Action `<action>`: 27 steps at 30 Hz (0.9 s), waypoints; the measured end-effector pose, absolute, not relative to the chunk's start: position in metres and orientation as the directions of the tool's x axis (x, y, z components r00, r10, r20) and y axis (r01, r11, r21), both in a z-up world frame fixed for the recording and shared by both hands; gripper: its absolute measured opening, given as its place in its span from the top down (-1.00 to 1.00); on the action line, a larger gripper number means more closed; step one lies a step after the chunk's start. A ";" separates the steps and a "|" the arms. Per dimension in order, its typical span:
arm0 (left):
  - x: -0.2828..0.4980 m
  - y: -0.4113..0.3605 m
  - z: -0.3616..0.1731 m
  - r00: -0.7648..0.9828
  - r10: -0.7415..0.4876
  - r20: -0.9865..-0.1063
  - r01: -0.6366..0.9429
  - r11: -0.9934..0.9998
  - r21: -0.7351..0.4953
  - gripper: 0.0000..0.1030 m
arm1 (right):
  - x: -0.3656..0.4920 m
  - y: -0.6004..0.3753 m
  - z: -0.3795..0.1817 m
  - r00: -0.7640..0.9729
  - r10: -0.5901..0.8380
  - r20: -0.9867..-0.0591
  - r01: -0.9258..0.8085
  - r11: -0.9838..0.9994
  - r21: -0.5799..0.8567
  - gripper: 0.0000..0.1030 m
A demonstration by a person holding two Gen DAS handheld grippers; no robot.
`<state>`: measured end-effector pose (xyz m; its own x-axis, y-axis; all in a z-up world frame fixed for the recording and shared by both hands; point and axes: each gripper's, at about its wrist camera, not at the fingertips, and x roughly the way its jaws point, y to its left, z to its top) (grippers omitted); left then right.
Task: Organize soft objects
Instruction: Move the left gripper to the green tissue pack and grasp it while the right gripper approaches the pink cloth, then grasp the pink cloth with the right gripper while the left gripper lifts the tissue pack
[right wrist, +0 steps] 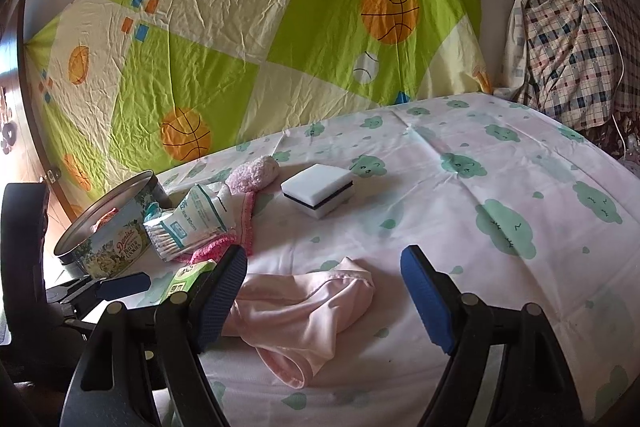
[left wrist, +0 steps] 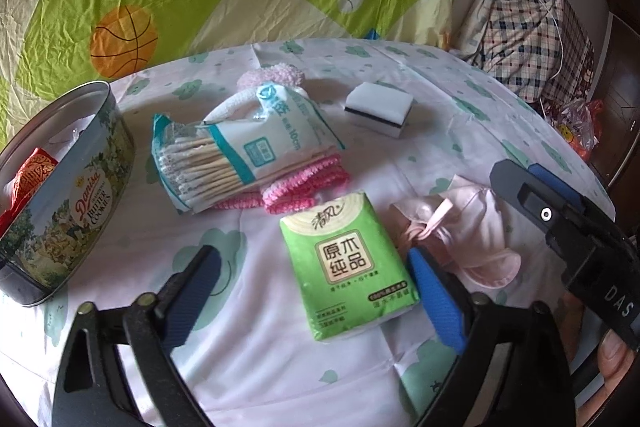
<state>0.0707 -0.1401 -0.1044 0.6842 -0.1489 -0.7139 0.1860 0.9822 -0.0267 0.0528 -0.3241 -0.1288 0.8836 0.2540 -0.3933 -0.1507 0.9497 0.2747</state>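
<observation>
While sitting open at the far left of the bed (left wrist: 440,99), holding only a red item: cookie tin (left wrist: 76,195). Still lying out right of the tin: swab pack (left wrist: 224,163) on pink knitwear, sponge (left wrist: 380,109), green tissue pack (left wrist: 348,267), limp pink cloth (right wrist: 304,311). Straddling the tissue pack, spread, right pad touching: left claw (left wrist: 316,291). Hovering spread over the cloth: right claw (right wrist: 324,303).

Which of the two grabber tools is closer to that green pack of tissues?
Left. The left gripper has its jaws on either side of the green tissue pack. The right gripper sits further right, straddling the crumpled pink cloth beside it.
</observation>
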 end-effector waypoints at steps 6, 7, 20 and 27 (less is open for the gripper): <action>0.069 -0.137 -0.108 0.658 -0.206 -0.724 0.234 0.970 -0.063 0.04 | 0.059 -0.317 -0.128 0.868 0.232 -0.438 -0.144 0.964 0.224 -0.57; 0.067 -0.137 -0.108 0.661 -0.208 -0.721 0.241 0.969 -0.058 0.05 | 0.060 -0.315 -0.128 0.864 0.228 -0.449 -0.144 0.966 0.214 -0.57; 0.063 -0.092 -0.091 0.772 -0.112 -0.625 0.146 0.989 0.004 0.05 | 0.077 -0.281 -0.131 0.791 0.227 -0.569 -0.210 0.973 0.097 -0.57; 0.068 -0.062 -0.095 0.779 -0.082 -0.621 0.086 0.996 -0.024 0.05 | 0.083 -0.267 -0.137 0.753 0.209 -0.624 -0.224 0.973 0.056 -0.57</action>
